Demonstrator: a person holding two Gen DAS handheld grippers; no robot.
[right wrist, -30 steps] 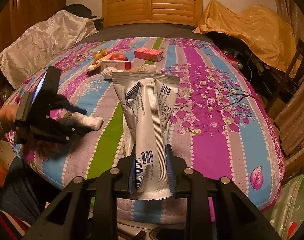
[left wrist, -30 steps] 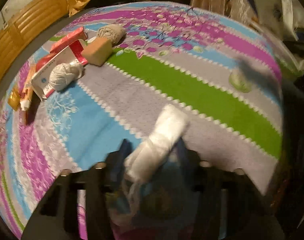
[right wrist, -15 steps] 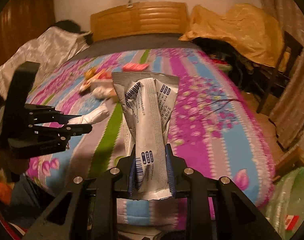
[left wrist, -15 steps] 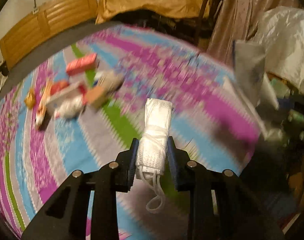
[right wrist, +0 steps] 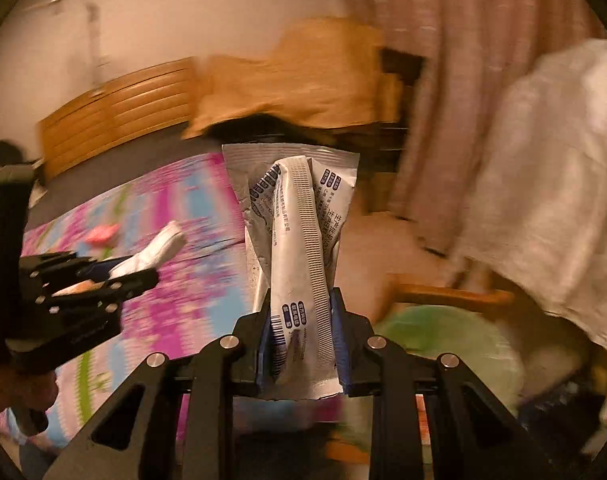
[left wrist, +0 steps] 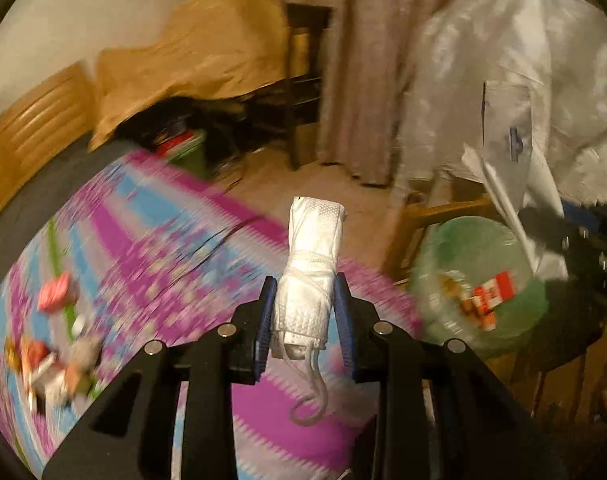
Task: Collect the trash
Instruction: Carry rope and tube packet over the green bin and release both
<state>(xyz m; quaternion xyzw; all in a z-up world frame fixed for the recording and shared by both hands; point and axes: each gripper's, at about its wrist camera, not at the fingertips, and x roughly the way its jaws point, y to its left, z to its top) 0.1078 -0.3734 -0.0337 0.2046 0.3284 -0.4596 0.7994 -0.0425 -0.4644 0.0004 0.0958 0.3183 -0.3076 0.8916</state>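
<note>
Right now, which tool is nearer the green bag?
Right. The right tool, shut on a silver packet, is close over the green bag. The left tool, whose jaws have just been closing on a white mask, is farther, above the bed.

Crumpled silver foil wrapper [right wrist: 299, 264] clamped upright in right gripper [right wrist: 301, 340]; rolled white mask [right wrist: 151, 254] pinched by left gripper [right wrist: 137, 270] over striped floral bed [right wrist: 183, 248].

The bed [left wrist: 151, 240] is seen at eight o'clock, the trash bag [left wrist: 479, 280] at three, a chair [left wrist: 303, 92] set behind at twelve.
</note>
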